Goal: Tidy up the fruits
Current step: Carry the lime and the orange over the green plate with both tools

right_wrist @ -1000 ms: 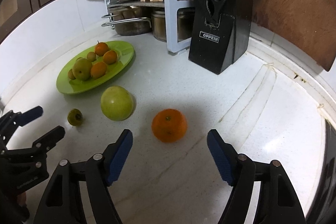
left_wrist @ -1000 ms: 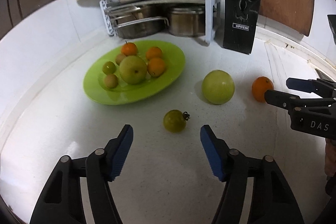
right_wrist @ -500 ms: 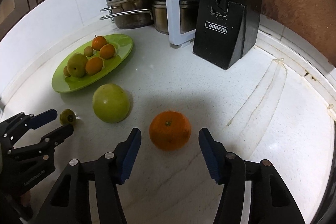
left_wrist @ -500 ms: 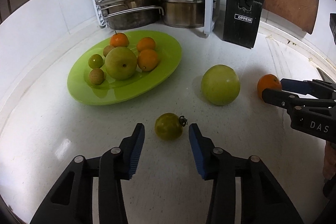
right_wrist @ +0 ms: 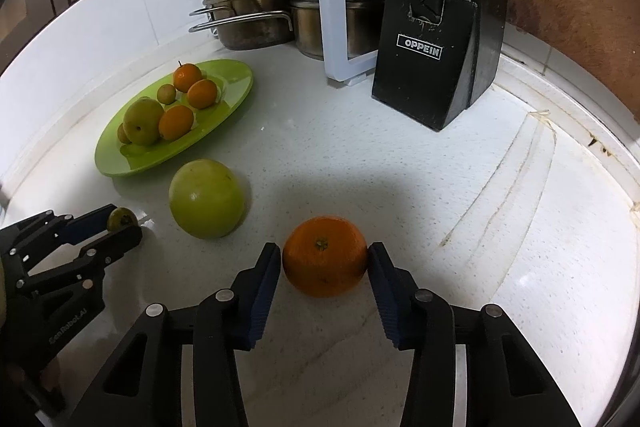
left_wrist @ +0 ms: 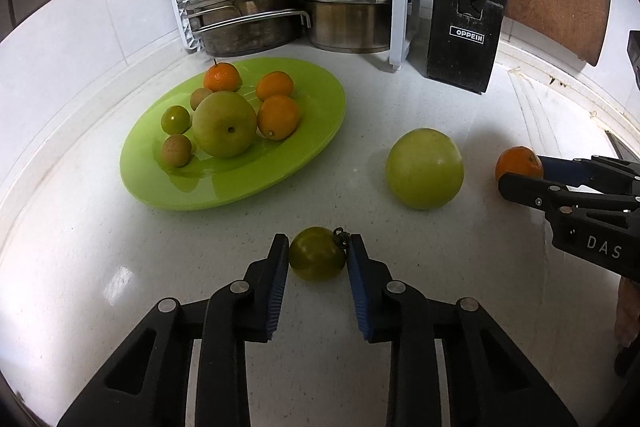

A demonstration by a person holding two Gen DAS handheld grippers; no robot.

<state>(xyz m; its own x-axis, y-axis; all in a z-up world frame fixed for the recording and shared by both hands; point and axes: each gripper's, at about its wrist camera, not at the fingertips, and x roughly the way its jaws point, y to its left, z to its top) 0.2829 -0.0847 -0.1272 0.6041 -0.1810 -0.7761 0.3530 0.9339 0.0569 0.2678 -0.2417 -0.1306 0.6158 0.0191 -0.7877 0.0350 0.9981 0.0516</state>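
White speckled stone makes up the table [right_wrist: 400, 155], which runs back to a pot rack [left_wrist: 288, 11] and a black knife block [right_wrist: 428, 39] against the wall. Both claws have just been closing. The left claw [left_wrist: 318, 255] has its blue pads against a small green tomato [left_wrist: 317, 253] and grips it where it sits on the table. The right claw [right_wrist: 323, 259] has likewise shut on an orange [right_wrist: 325, 255], pads touching both sides, with the fruit not yet lifted. Between the two, a large green apple [left_wrist: 424, 169] lies loose on the table, untouched. Farther back, the green plate [left_wrist: 312, 147] already carries seven fruits clustered toward its left half. By my reckoning the job is well over halfway: three pieces remain off the plate, two in hand now and the apple left for afterward.
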